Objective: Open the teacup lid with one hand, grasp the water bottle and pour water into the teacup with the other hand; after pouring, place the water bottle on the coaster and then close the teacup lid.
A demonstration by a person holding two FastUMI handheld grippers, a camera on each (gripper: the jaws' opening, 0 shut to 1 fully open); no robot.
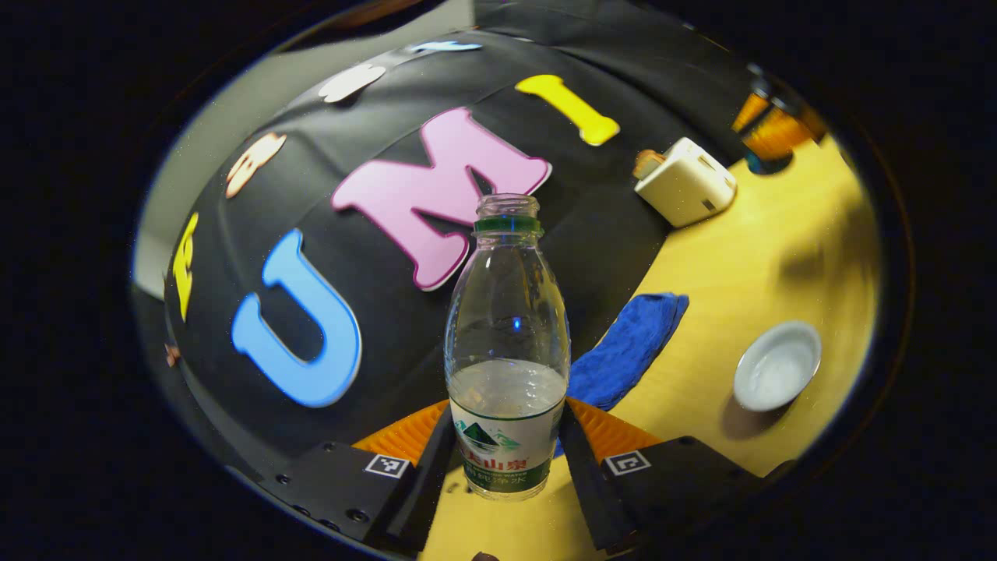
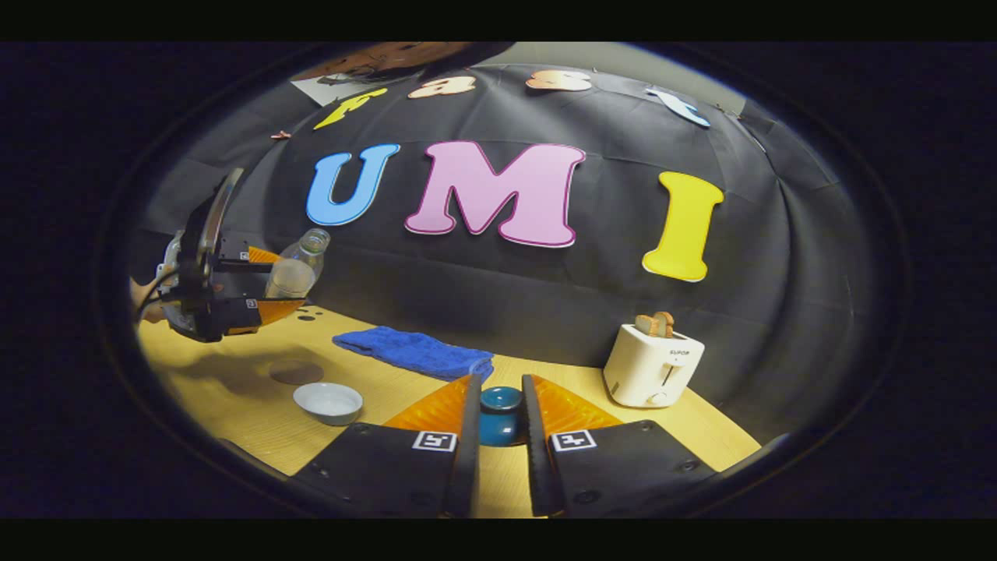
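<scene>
Left hand-held gripper [image 1: 508, 456] pinching the uncapped water bottle [image 1: 507, 351] at its label, raised off the counter [image 2: 234, 389], ready for pouring. Right hand-held gripper [image 2: 500, 425] clamped on the teal teacup lid [image 2: 500, 400], presumably to uncover the cup; dark coaster [image 2: 296, 372] and white bowl [image 2: 328, 402] waiting below the bottle.

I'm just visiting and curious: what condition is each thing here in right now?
Clear plastic water bottle: uncapped, partly full, lifted off the table, clamped by the left gripper.
Dark teal teacup lid: between the right gripper fingers.
Small white teacup: open.
Round dark coaster: bare.
White toaster: bread sticking up.
Blue towel: folded flat.
</scene>
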